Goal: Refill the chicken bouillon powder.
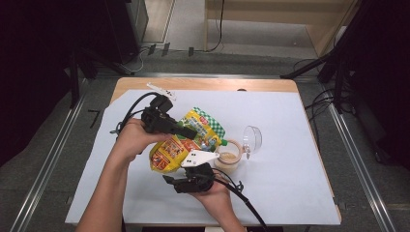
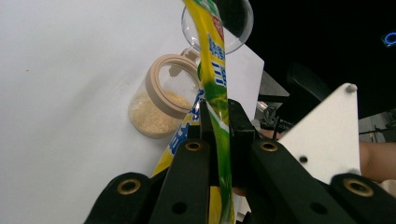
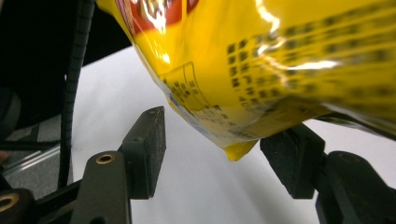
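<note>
A person at a table holds a yellow refill pouch [image 1: 181,140] tilted toward an open jar [image 1: 228,161] partly filled with pale powder. The left gripper [image 2: 217,122] is clamped tight on the pouch's flat edge, with the jar just beyond its jaws. The right gripper [image 3: 224,151] sits under the pouch's bottom corner, jaws apart on either side of it, not pressing. The clear lid [image 1: 252,138] lies just past the jar. With only one thin pinch bearing the weight, the pouch could swing or slip, likely spilling powder onto the white table cover [image 1: 285,121].
</note>
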Available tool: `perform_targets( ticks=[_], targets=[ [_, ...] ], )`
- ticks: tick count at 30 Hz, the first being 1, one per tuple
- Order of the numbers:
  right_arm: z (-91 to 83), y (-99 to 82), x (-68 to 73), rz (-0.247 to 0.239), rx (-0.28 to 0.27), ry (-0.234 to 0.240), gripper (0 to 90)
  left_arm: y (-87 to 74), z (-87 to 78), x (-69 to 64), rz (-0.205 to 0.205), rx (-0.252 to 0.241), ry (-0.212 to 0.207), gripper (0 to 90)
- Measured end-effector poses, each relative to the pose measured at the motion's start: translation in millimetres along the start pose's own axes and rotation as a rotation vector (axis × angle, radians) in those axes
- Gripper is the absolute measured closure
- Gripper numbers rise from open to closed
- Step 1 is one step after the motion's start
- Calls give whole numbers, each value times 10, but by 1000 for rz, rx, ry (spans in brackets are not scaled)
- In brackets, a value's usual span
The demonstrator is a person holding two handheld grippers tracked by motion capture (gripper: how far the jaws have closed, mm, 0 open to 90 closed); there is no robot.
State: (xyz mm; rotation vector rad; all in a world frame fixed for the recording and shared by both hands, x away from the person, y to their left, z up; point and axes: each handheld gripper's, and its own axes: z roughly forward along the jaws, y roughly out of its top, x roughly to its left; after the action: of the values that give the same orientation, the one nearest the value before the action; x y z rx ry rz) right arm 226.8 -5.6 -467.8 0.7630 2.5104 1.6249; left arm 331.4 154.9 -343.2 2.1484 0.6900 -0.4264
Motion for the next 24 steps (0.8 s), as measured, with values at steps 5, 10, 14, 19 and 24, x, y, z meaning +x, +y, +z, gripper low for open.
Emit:
perform_targets(
  ticks=[5,10,14,19,24],
  targets=[
    [-41,10,-19,8,-17,-8,419,-40,-83,36,-5,-28,-24,898],
    [-80,18,-32,5,-17,-8,423,-80,-175,58,-13,-56,-38,900],
    [-150,48,-64,14,-37,-5,436,-109,-255,66,-11,-77,-34,900],
    [-231,87,-71,19,-42,3,453,-158,-387,109,-25,-125,-11,900],
    [-238,88,-37,-1,-25,2,466,-200,-457,172,-39,-165,53,900]
  ],
)
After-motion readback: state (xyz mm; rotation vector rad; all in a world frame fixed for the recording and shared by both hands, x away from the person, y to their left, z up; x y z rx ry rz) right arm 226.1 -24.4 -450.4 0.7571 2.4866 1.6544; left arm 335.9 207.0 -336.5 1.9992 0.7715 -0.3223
